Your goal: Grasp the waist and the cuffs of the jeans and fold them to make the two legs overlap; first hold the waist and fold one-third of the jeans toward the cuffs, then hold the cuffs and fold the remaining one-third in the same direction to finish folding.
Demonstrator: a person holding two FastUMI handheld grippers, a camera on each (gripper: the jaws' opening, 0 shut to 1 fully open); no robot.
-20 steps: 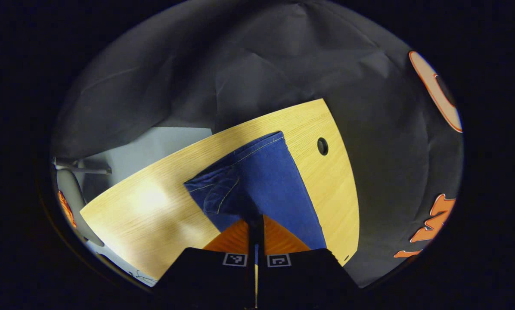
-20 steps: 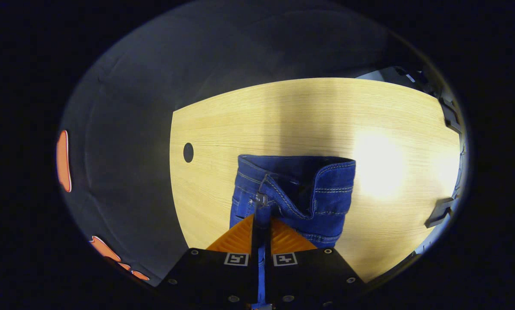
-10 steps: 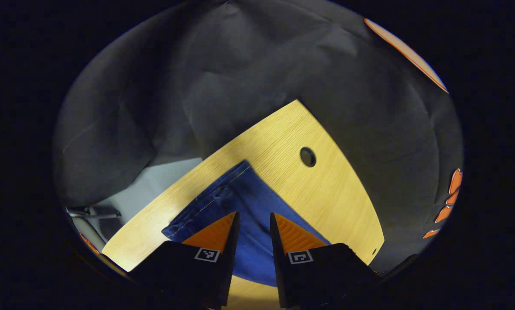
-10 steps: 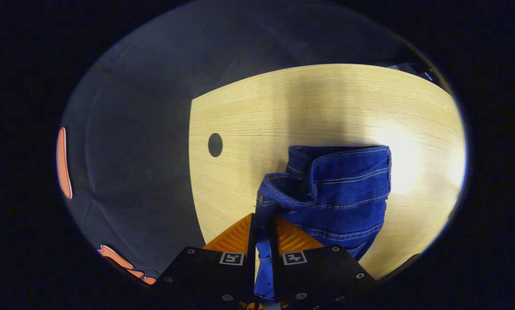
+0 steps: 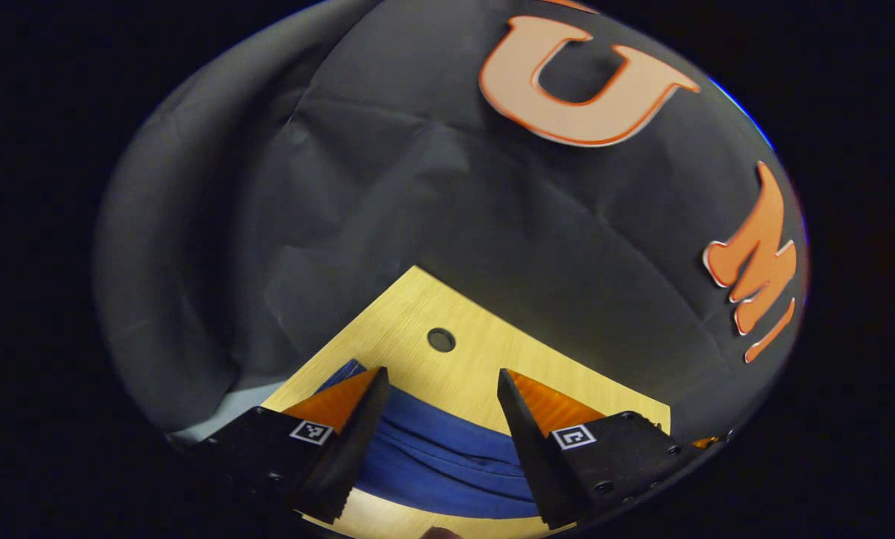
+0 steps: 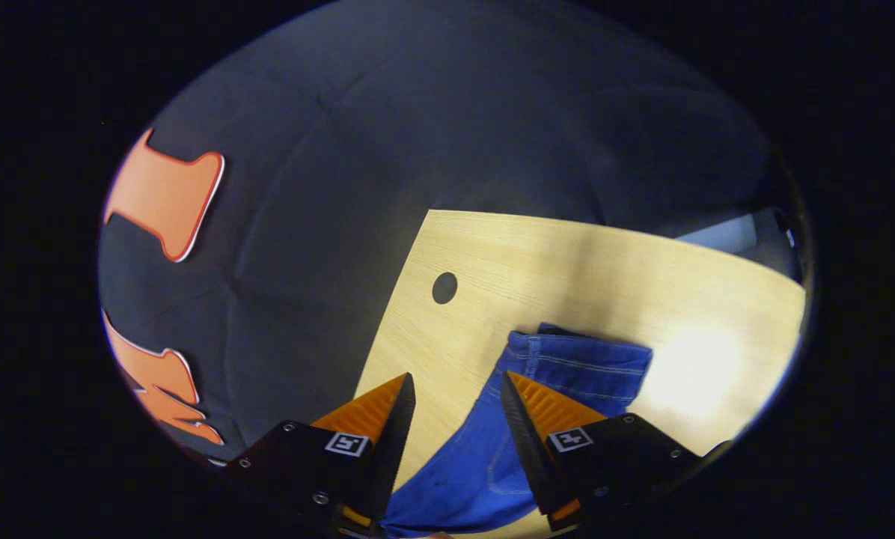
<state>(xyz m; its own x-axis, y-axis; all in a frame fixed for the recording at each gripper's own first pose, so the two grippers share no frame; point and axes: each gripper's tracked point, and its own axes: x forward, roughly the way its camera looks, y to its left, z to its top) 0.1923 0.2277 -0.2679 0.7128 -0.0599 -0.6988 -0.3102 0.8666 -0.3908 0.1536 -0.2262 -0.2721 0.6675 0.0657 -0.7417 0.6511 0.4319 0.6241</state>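
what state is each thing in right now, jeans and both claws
jeans: lying on the table, held by neither claw
left claw: open, fingers apart above the jeans
right claw: open, fingers apart, nothing pressed between them
table hole: uncovered, clear of the jeans

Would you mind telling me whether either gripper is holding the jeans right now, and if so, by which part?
Nothing is held. The left gripper and the right gripper are both open, with the jeans lying flat on the table.
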